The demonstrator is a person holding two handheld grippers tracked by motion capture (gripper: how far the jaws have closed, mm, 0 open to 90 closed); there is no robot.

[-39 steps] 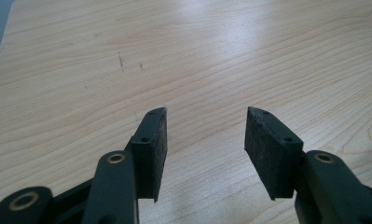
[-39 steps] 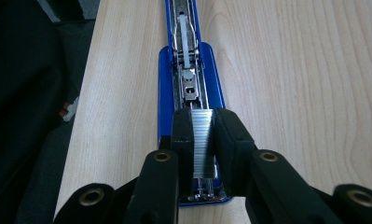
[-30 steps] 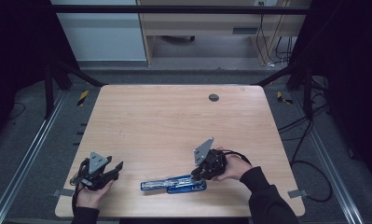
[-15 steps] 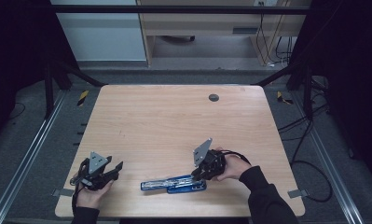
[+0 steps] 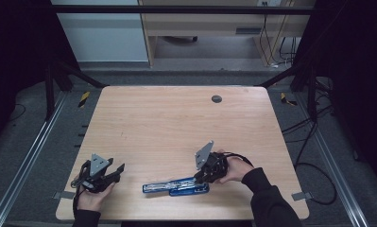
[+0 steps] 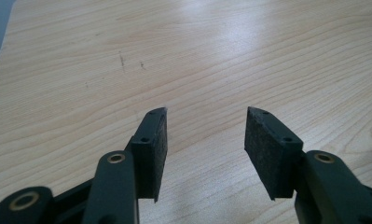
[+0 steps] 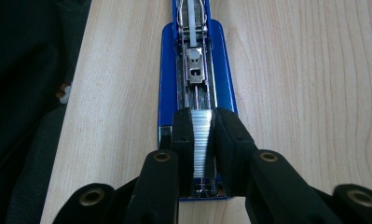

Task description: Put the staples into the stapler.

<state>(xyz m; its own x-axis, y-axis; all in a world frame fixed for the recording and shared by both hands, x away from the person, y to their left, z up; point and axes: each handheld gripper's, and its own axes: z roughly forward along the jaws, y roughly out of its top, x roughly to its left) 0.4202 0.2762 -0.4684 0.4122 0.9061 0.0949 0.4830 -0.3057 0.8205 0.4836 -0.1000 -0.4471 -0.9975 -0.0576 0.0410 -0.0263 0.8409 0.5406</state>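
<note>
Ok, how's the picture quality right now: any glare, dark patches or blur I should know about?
High view: dim and grainy, surroundings near black, the blue stapler soft. Left gripper view: a pale sheen on the light wooden table, the open left gripper sharp. Right gripper view: the silver strip of staples between the right gripper's pads is crisp, the left side falls into darkness.

Glossy blue stapler [image 7: 195,70], shiny metal staples [image 7: 201,135], matt wood table [image 5: 167,123]
</note>
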